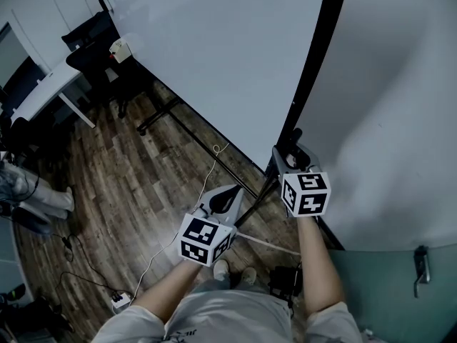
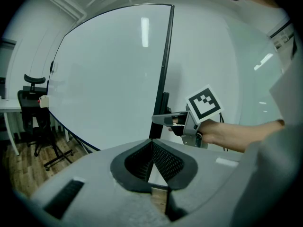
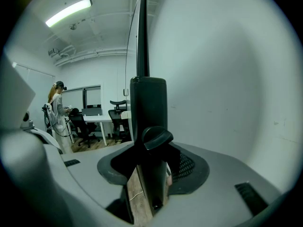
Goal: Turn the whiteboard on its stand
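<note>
My left tool [image 2: 152,144] pinched shut on nothing, near the stand post [image 3: 147,103] on its left, my right tool [image 3: 152,160] spread wide around that post at its black knob [image 3: 157,137], whiteboard [image 1: 228,56] upright left of the post, office chair [image 1: 89,41] far beyond.

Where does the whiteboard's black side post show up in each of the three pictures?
Head view: black post slants from top right down to centre.
Left gripper view: upright, just right of centre.
Right gripper view: dead centre, upright between the jaws.
Shared landmark: black office chair.
</note>
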`<state>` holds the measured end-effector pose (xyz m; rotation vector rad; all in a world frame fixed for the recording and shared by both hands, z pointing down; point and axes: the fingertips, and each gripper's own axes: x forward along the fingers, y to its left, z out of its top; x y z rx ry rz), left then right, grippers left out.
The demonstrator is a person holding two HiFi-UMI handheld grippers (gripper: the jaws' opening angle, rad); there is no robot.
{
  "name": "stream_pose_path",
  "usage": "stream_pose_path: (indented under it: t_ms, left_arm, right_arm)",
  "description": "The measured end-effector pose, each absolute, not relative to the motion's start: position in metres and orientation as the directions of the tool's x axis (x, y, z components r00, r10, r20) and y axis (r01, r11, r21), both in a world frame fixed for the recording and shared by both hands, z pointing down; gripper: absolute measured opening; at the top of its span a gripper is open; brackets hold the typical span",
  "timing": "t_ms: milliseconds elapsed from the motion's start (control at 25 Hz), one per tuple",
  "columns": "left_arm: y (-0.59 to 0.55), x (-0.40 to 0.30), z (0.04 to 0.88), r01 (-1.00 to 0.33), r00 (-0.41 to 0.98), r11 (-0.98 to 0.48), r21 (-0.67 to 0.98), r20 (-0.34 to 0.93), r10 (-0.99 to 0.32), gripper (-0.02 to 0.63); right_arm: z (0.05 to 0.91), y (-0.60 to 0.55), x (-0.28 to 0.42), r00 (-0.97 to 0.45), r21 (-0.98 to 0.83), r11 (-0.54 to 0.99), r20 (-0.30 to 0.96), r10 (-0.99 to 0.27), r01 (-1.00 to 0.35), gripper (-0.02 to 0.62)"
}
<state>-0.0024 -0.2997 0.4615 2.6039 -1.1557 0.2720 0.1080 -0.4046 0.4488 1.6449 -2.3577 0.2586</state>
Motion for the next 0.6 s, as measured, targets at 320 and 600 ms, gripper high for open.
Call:
stream_pose_path:
  t_ms: [320,600]
  left_arm:
    - [-0.288,0.003,0.460,-0.742,0.668,-0.646,0.179,0.285,-0.688,0.011]
    - [-0.255,0.006,0.461,-0.724,0.687,-0.666,0.181,0.280,-0.671,0.011]
  right_arm:
    - [0.447,-0.374,0.125,-0.317,-0.007,0.333,0.320,-0.893,-0.943,0.183]
    - [0.448,-0.323,0.137,-0.298,-0.009,0.313,0.333,-0.895,-0.950,0.181]
